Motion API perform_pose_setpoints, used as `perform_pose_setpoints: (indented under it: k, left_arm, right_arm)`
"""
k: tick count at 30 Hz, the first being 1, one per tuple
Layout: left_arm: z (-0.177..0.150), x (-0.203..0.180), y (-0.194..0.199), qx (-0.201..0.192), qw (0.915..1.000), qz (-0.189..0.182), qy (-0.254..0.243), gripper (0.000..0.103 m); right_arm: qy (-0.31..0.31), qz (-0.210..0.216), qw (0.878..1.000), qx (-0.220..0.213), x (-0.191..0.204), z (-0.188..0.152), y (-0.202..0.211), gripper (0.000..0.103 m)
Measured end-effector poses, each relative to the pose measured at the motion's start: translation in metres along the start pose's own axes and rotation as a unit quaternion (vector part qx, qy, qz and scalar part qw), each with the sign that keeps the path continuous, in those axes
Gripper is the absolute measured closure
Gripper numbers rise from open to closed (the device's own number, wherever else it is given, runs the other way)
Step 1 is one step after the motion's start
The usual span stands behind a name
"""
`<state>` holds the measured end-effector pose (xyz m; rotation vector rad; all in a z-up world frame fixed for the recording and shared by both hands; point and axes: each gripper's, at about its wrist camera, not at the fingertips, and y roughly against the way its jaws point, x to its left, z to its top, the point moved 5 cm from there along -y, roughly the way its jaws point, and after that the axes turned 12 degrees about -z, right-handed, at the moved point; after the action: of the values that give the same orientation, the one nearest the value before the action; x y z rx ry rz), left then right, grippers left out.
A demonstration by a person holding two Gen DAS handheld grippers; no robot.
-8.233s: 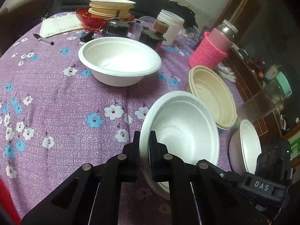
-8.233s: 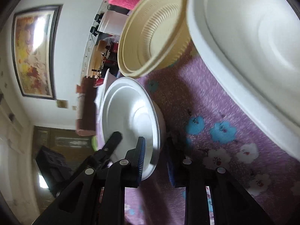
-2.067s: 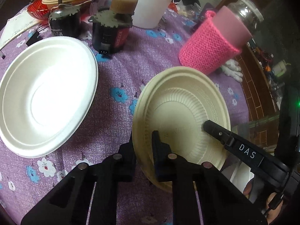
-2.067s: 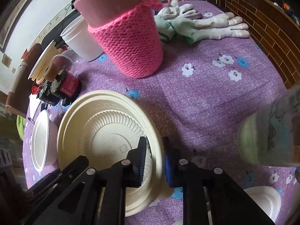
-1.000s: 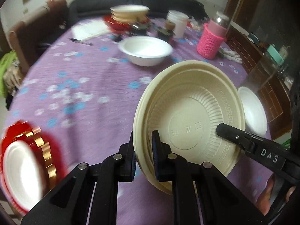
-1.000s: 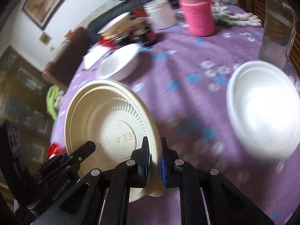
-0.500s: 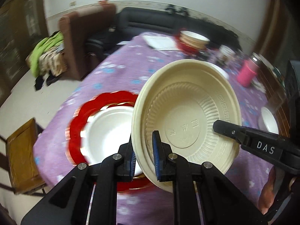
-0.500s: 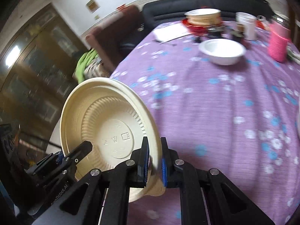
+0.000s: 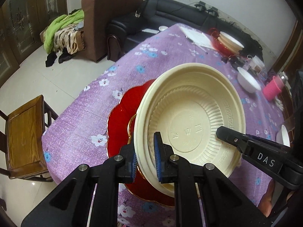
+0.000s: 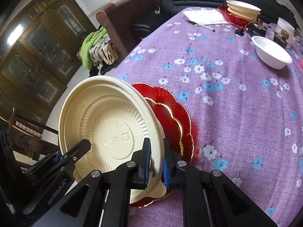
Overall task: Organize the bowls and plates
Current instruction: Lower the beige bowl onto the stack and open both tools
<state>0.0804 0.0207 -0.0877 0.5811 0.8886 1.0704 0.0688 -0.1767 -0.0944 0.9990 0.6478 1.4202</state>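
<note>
Left wrist view: the left gripper (image 9: 144, 157) pinches the near rim of the cream bowl (image 9: 191, 124), and the right gripper (image 10: 155, 160) clamps the opposite rim. Two grips are probably there to keep the wide, thin, light bowl from flexing or swinging. The bowl hangs tilted above the red plate (image 9: 121, 121) at the near edge of the table (image 9: 79, 117), likely so it can nest there. It looks like moulded plastic, with a ribbed wall, a key-pattern rim and embossed marks on its flat base. The plate is glossy, scalloped and gold-edged. A white bowl (image 10: 271, 54) sits towards the far edge on the flowered purple cloth.
</note>
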Motion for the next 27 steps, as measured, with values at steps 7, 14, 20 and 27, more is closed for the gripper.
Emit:
perform_pose_setpoints:
  k: [7, 14, 20, 27]
  left_arm:
    - [-0.002, 0.001, 0.003, 0.000, 0.9997, 0.015, -0.019, 0.088]
    - [0.002, 0.009, 0.023, -0.027, 0.9974, 0.056, -0.037, 0.067]
    - [0.010, 0.006, 0.053, -0.076, 0.9960, 0.043, -0.023, 0.065]
    - [-0.002, -0.065, 0.042, -0.070, 0.9933, -0.021, -0.089, 0.042]
  right_arm:
    - [0.006, -0.008, 1.000, 0.004, 0.003, 0.002, -0.011, 0.089]
    - [0.010, -0.014, 1.000, -0.005, 0.001, 0.002, -0.011, 0.087]
    - [-0.007, 0.019, 0.999, -0.035, -0.013, 0.004, 0.010, 0.087]
    - [-0.077, 0.033, 0.993, -0.082, -0.084, 0.003, 0.034, 0.069]
